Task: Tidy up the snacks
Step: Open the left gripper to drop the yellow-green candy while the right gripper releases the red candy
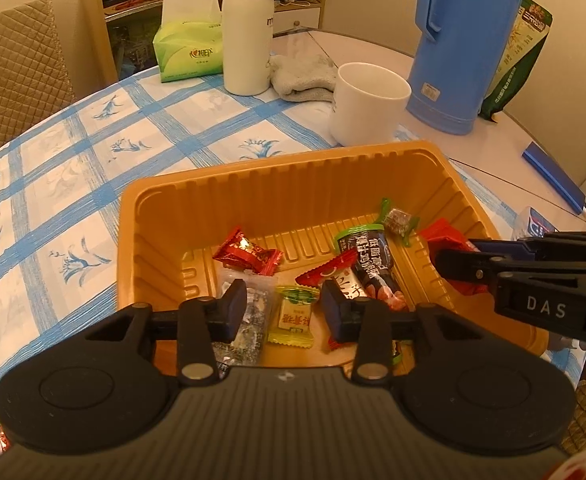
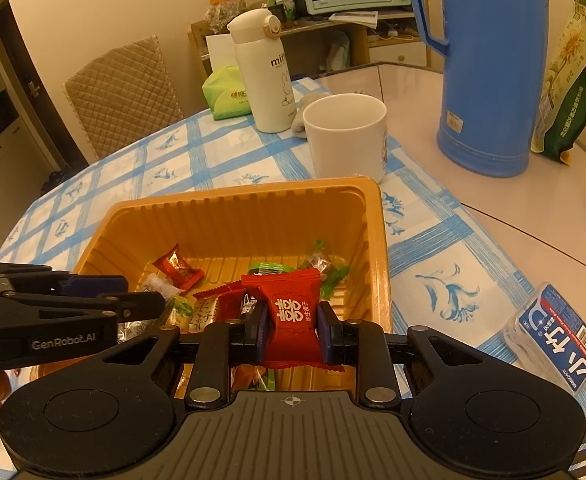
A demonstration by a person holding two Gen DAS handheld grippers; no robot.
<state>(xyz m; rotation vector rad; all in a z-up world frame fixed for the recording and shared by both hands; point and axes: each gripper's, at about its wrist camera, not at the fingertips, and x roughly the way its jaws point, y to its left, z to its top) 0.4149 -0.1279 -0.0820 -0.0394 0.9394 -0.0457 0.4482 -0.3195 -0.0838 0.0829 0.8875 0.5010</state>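
Note:
An orange plastic tray (image 1: 253,196) on the checked tablecloth holds several wrapped snacks: a red candy (image 1: 248,255), a yellow-green candy (image 1: 295,315), a dark sausage pack (image 1: 371,266) and a green-ended candy (image 1: 398,220). My left gripper (image 1: 283,310) is open and empty above the tray's near side. My right gripper (image 2: 292,322) is shut on a red snack packet (image 2: 291,316) and holds it over the tray (image 2: 229,208); it also shows in the left wrist view (image 1: 453,268) at the tray's right side.
A white mug (image 1: 367,104), a blue thermos jug (image 1: 465,40), a white bottle (image 1: 247,28), a green tissue pack (image 1: 189,46) and a grey cloth (image 1: 303,76) stand behind the tray. A small water bottle (image 2: 553,340) lies to the right. A chair (image 1: 17,68) stands at left.

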